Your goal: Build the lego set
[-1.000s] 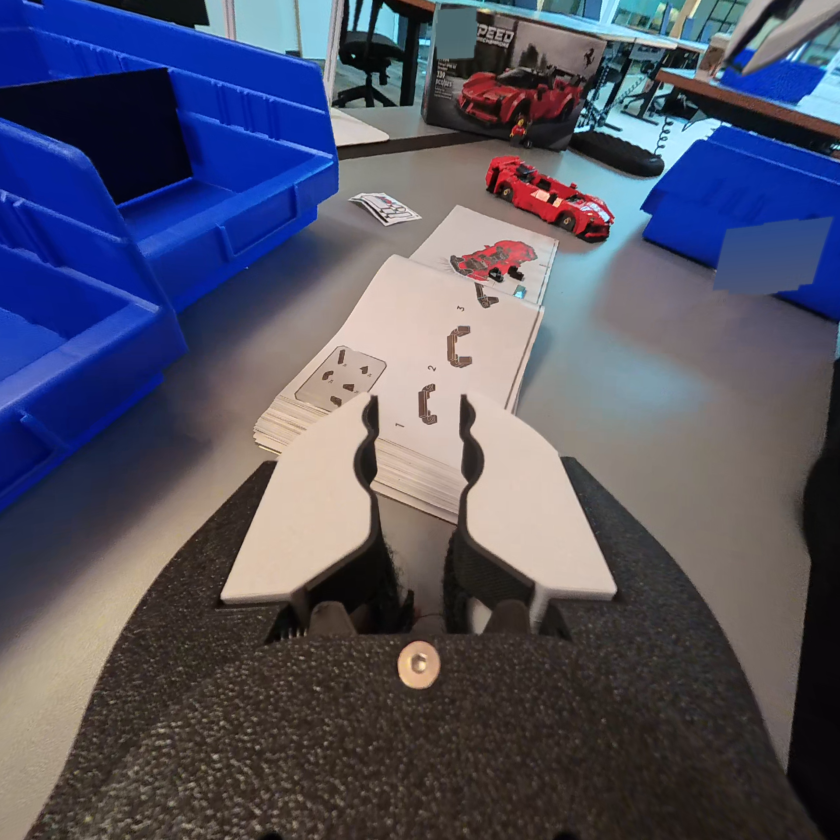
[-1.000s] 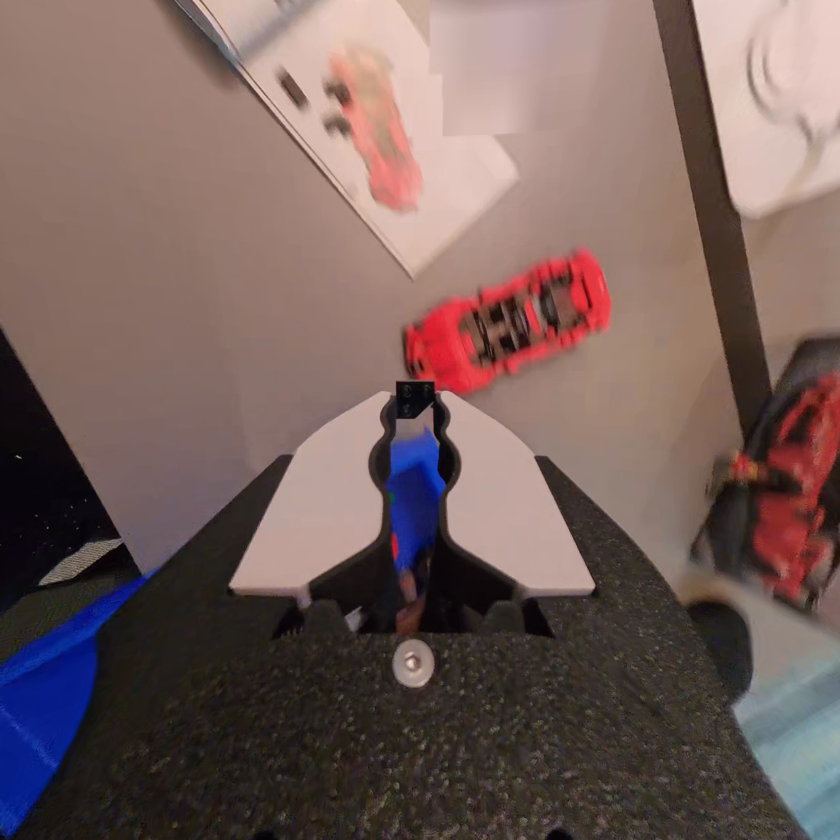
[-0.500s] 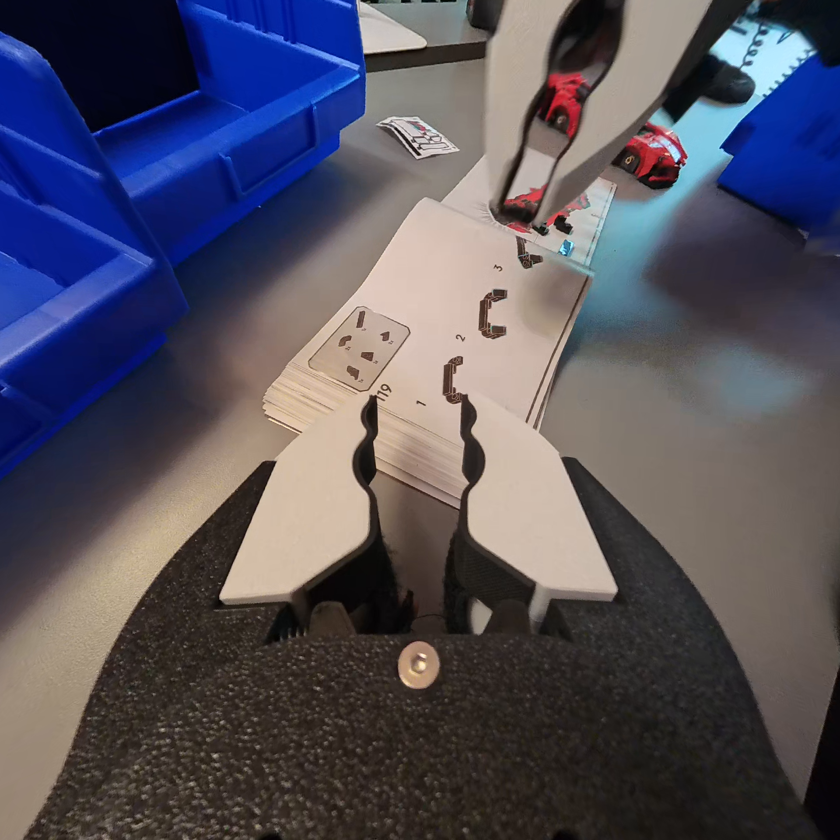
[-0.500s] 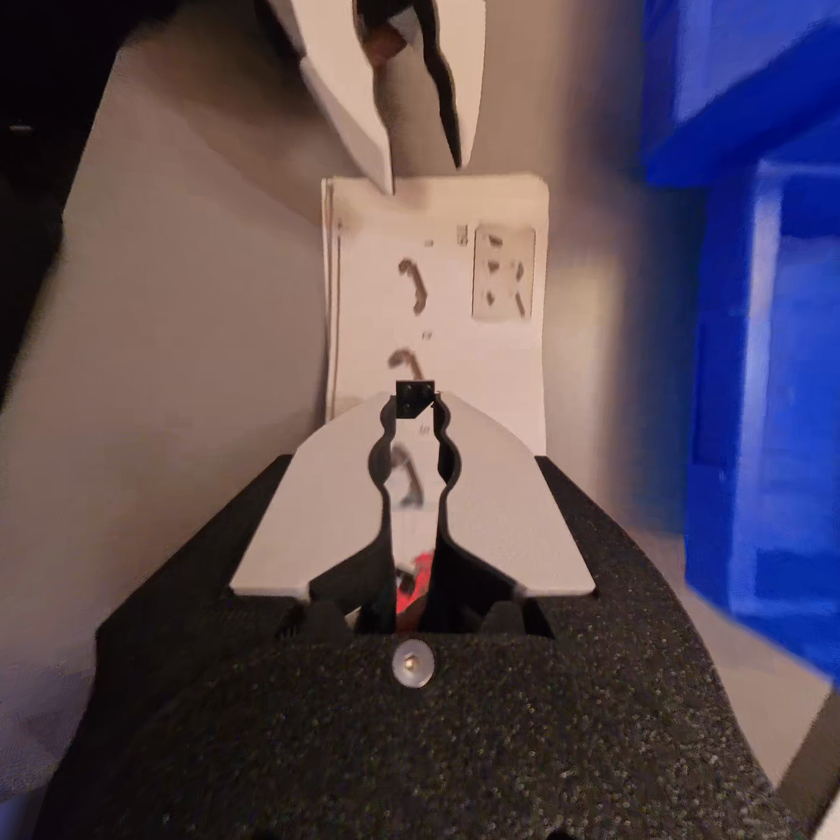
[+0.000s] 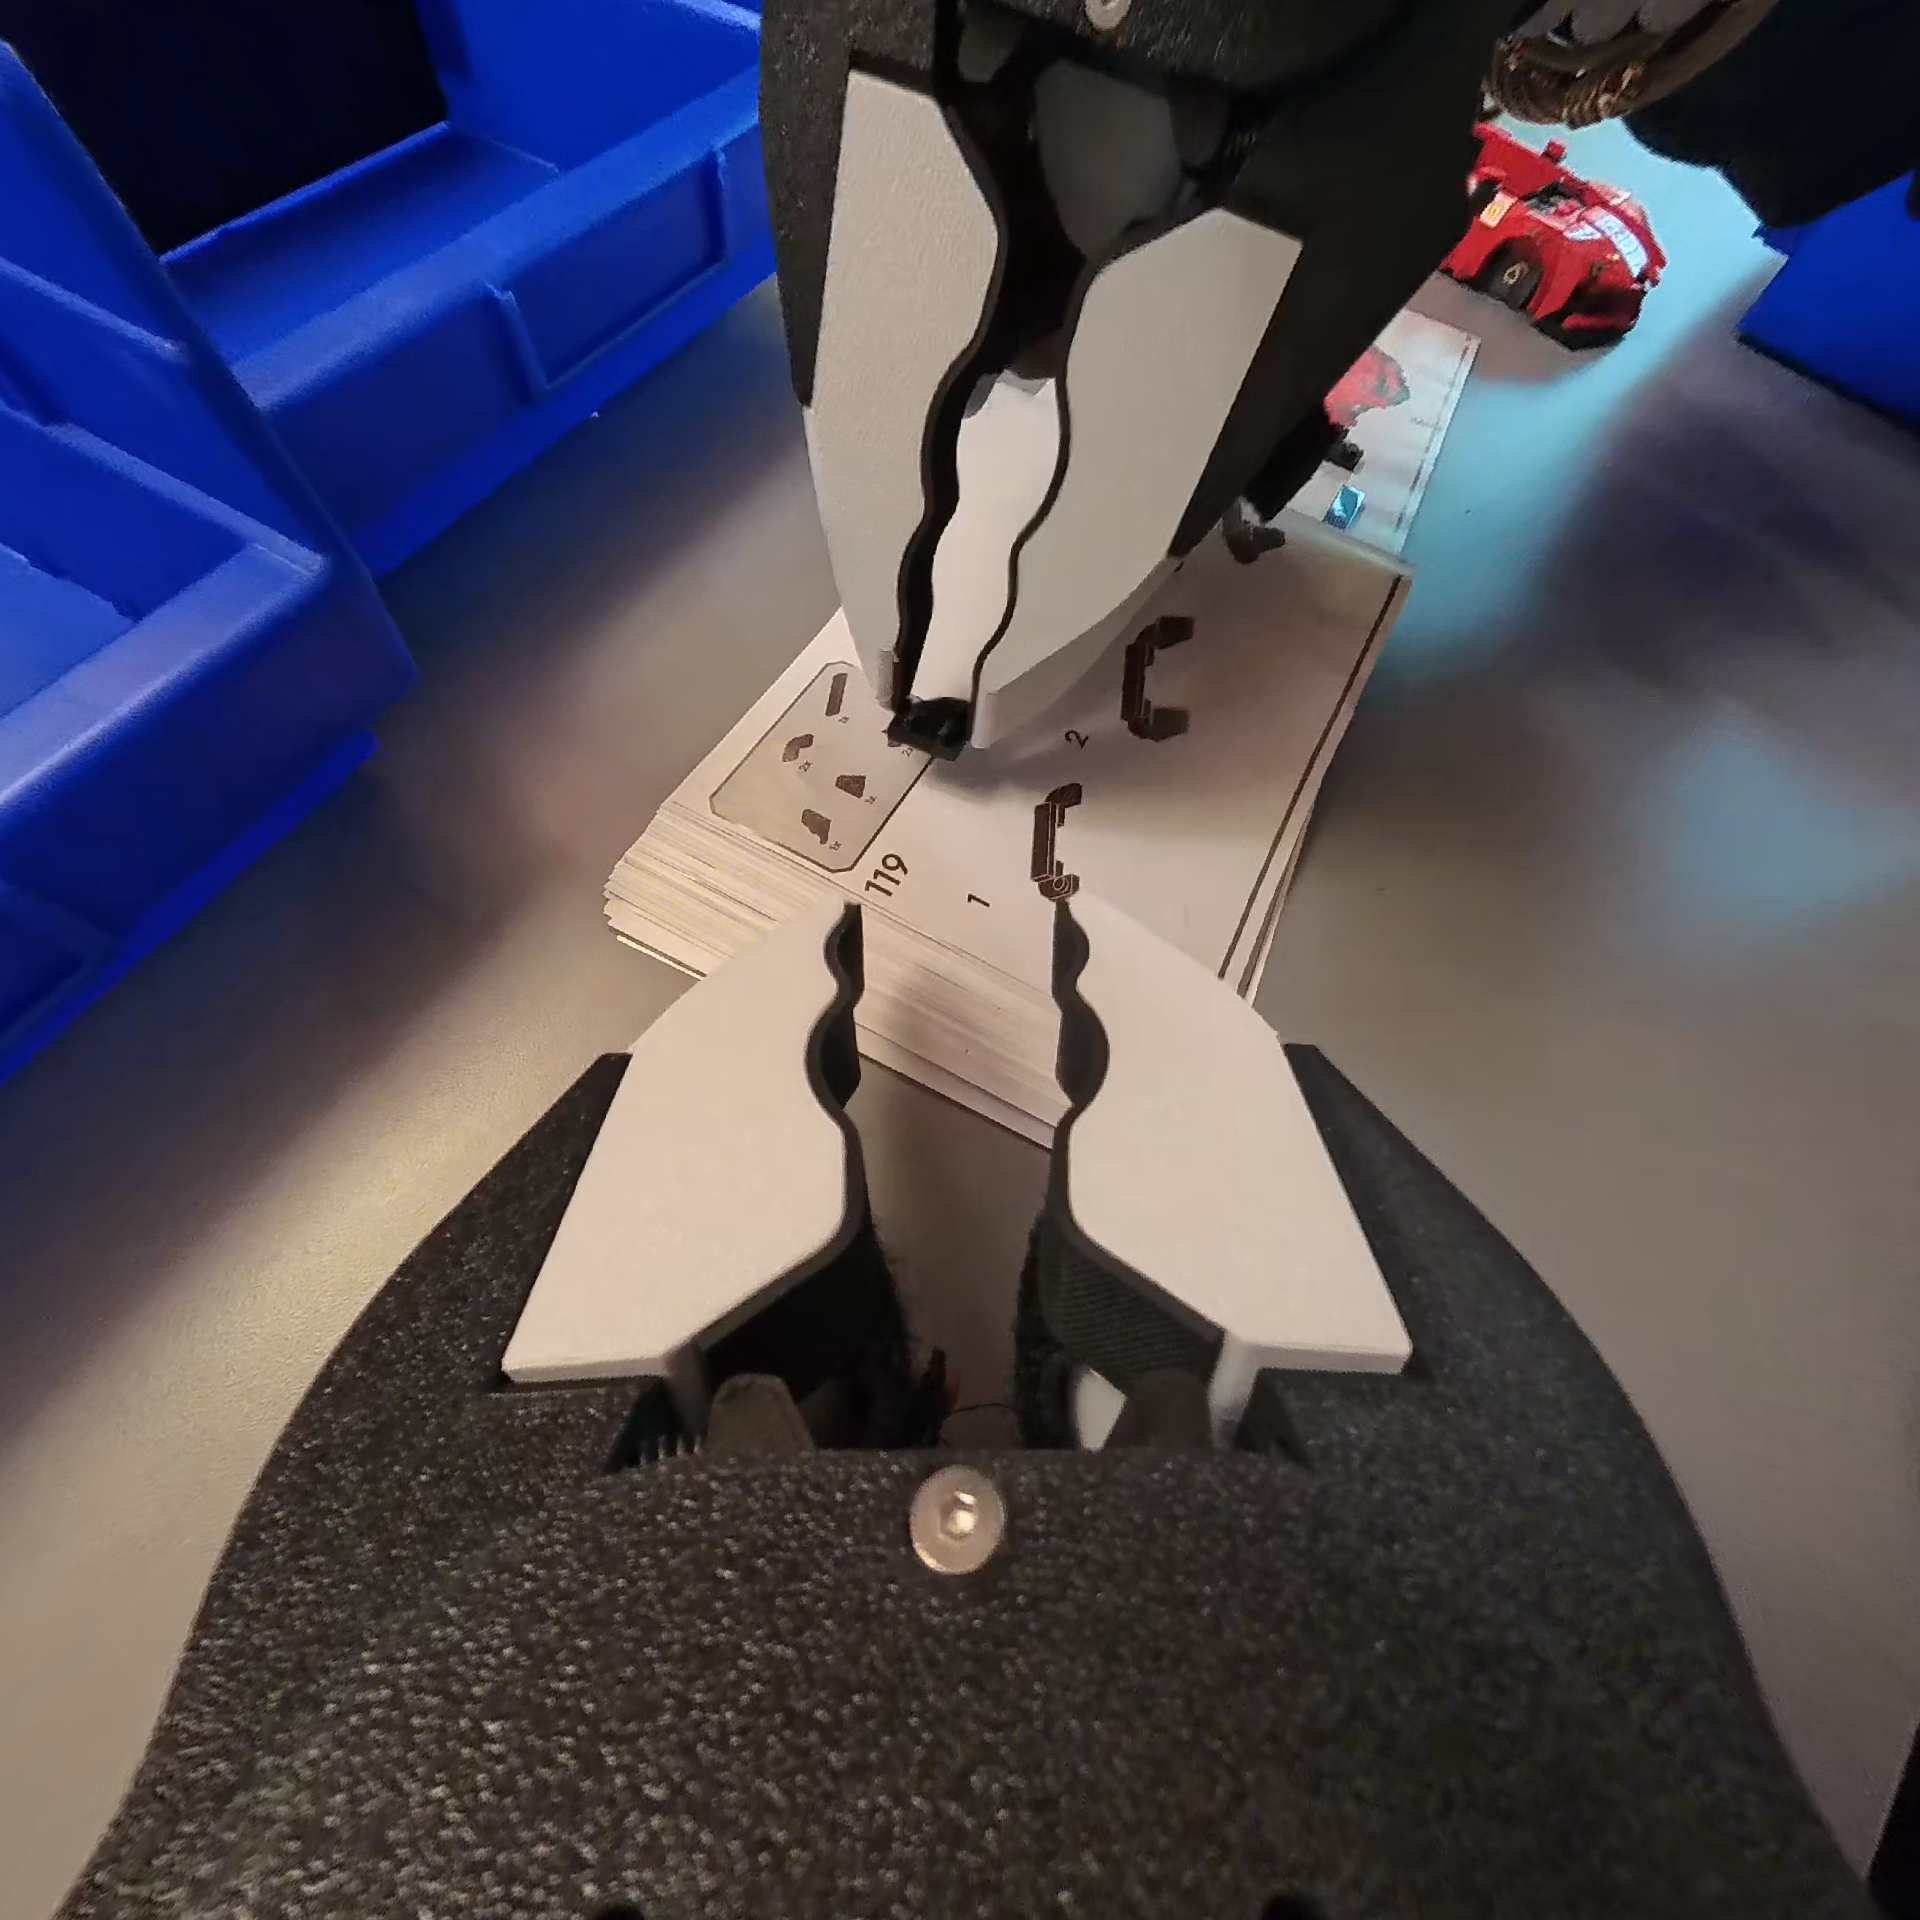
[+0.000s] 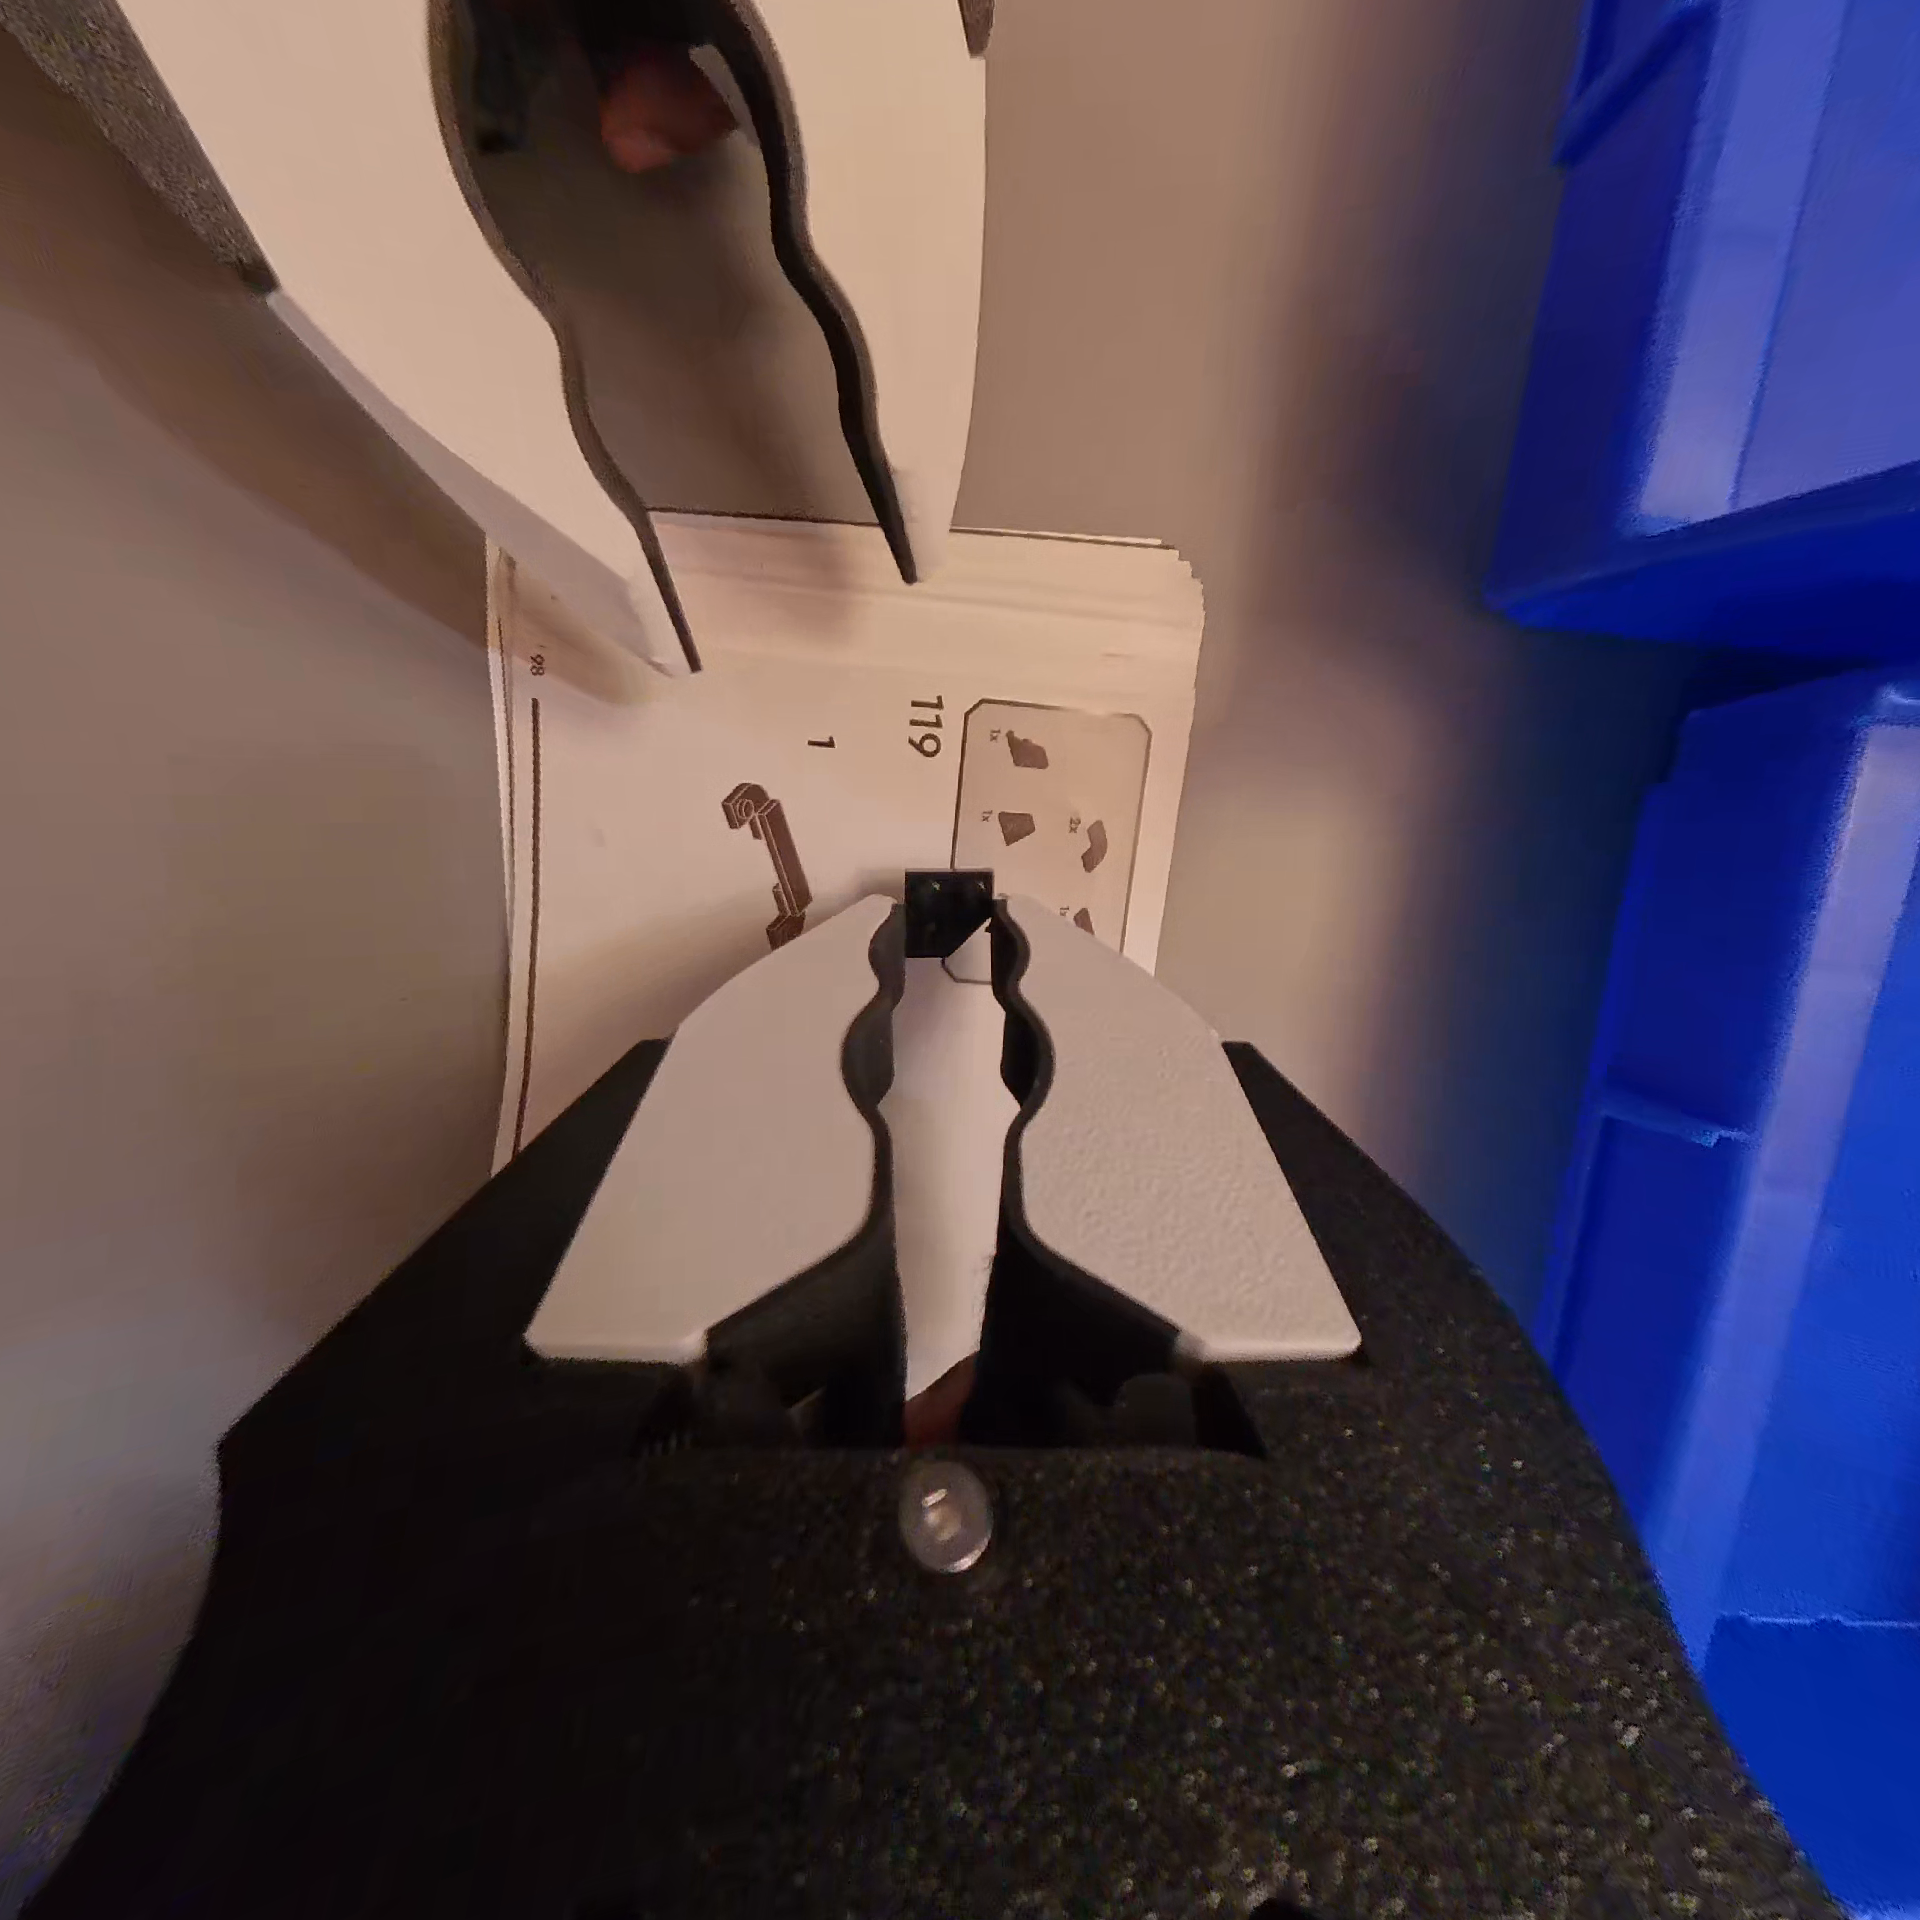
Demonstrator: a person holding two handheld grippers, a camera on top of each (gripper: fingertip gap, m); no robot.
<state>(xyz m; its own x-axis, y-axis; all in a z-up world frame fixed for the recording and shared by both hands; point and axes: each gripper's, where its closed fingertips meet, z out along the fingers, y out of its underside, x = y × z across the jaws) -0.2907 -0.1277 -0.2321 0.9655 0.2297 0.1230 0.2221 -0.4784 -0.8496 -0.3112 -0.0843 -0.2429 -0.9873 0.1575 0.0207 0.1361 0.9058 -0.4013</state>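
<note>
The left tool [image 5: 956,914] is released and holds nothing, with its tips at the near edge of the open instruction booklet [image 5: 1226,790]. The right tool [image 5: 935,717] is clenched on a small black Lego piece [image 6: 948,914], only at the very tips, just above the page. With so little grip the piece may twist or drop, and then it could slide off onto the grey worktop [image 5: 1558,935].
</note>
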